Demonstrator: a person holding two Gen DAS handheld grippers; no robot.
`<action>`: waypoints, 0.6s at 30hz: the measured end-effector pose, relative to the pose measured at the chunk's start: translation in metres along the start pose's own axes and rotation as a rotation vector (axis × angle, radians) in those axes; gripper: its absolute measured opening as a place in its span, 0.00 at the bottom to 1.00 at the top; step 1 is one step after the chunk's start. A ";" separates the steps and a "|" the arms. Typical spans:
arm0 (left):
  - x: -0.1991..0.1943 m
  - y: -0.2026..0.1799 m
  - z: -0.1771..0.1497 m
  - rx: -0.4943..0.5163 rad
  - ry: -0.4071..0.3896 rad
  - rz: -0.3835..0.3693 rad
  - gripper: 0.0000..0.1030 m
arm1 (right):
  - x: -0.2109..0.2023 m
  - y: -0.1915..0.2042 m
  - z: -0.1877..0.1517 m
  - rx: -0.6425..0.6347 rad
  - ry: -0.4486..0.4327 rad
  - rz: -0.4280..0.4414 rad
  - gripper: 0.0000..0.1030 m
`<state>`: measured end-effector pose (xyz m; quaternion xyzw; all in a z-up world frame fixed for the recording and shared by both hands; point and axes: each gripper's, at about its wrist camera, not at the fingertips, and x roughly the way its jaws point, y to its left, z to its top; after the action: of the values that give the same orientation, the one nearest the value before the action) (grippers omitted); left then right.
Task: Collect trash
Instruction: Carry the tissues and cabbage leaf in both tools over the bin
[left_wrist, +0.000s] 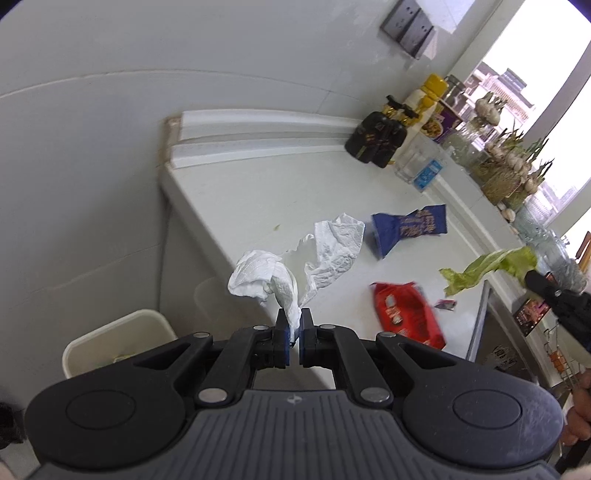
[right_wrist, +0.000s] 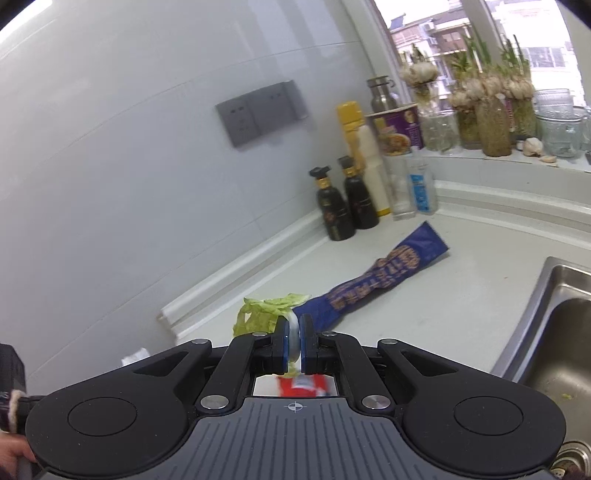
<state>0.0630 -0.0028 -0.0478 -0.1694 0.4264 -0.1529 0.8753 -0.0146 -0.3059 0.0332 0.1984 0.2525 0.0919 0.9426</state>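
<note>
Trash: we see a crumpled white tissue (left_wrist: 266, 275), a second white tissue (left_wrist: 334, 245), a blue snack wrapper (left_wrist: 404, 229), a red snack wrapper (left_wrist: 408, 314) and a green lettuce leaf (left_wrist: 487, 267).
Left tongs (left_wrist: 294, 325): we read them as pressed together, pinching a tail of the crumpled white tissue, which bunches up above the tips.
Right tongs (right_wrist: 294, 338): closed on the pale stem of the lettuce leaf (right_wrist: 266, 312); the frilly green part hangs off to the left of the tips.
Bench (left_wrist: 236, 199): white; we see the second white tissue, blue snack wrapper and red snack wrapper lying on it, apart from each other.
Blue snack wrapper (right_wrist: 384, 273), right view: twisted, lying flat between the tongs and the bottles.
Bin (left_wrist: 118, 339): cream, open, on the floor beside the bench end, lower left of the left tongs.
Back corner: two dark bottles (right_wrist: 347, 199), a yellow-capped bottle (right_wrist: 360, 147), clear bottles and a purple cup (right_wrist: 397, 127) against the wall.
Sink (right_wrist: 554, 328): steel, at right of the bench.
Windowsill: we note jars of sprouting garlic (right_wrist: 487, 110).
Wall: grey sockets (right_wrist: 258, 110).
</note>
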 end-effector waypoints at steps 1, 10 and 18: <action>0.000 0.005 -0.004 -0.010 0.007 0.006 0.03 | -0.001 0.007 -0.002 -0.008 0.004 0.017 0.04; -0.012 0.058 -0.030 -0.115 0.039 0.078 0.03 | 0.015 0.067 -0.021 -0.064 0.089 0.161 0.04; -0.008 0.092 -0.042 -0.193 0.072 0.149 0.04 | 0.054 0.119 -0.051 -0.143 0.222 0.272 0.04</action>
<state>0.0357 0.0758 -0.1057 -0.2151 0.4816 -0.0518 0.8480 -0.0031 -0.1666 0.0195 0.1518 0.3187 0.2574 0.8995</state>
